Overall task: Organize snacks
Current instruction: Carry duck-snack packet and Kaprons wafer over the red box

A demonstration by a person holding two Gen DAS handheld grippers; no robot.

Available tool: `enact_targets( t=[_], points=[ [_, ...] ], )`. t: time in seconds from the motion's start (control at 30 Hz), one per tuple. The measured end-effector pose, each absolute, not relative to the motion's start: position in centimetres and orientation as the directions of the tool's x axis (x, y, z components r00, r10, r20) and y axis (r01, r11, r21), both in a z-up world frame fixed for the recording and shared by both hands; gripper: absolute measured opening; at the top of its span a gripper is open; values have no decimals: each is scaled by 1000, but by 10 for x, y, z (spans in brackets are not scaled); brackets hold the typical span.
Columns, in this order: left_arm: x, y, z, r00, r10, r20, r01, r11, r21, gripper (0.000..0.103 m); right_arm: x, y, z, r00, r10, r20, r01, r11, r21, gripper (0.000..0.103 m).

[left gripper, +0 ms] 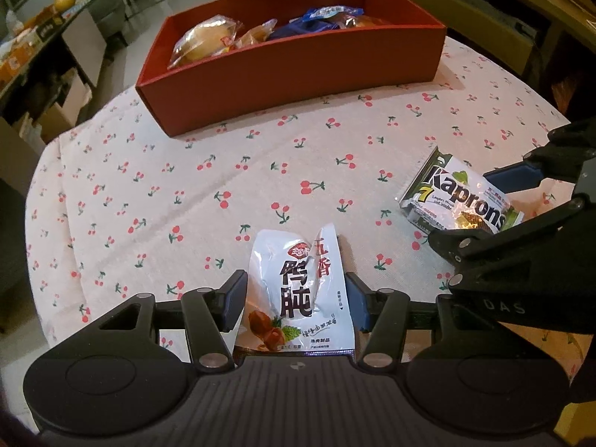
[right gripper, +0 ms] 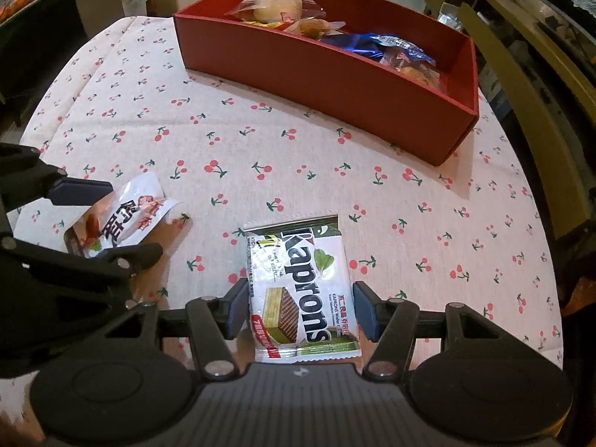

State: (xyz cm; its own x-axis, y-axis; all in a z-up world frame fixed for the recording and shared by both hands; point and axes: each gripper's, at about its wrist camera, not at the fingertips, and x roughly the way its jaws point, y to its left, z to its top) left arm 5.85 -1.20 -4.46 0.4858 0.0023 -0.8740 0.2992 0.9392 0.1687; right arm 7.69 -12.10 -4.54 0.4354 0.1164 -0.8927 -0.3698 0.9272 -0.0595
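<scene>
A white pouch with black Chinese characters lies on the cherry-print tablecloth. My left gripper is open and straddles it, a blue pad close to each side edge. A green-and-white Kaprons wafer packet lies flat between the pads of my right gripper, which is open too, with the packet's edges almost at the pads. Each gripper shows in the other's view: the right gripper around the wafer packet, the left gripper around the pouch. The red box stands behind.
The red box holds several wrapped buns and blue-wrapped snacks. The round table's edge curves close on both sides. Chairs and wooden furniture stand past the far right edge, shelves and boxes to the left.
</scene>
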Motion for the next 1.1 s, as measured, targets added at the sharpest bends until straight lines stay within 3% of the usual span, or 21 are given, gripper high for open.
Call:
enact_targets(
  t=[0.6,1.1],
  points=[
    [72,-21,-8,612,17,-791,261,940,222,62,91,-129,-7,556,108,-824,-310,947,-85,68],
    [113,-18,28,691,7,-723,189,963,190,62,129,-138,32,654,111,-748,-228,972,-55,68]
  ],
)
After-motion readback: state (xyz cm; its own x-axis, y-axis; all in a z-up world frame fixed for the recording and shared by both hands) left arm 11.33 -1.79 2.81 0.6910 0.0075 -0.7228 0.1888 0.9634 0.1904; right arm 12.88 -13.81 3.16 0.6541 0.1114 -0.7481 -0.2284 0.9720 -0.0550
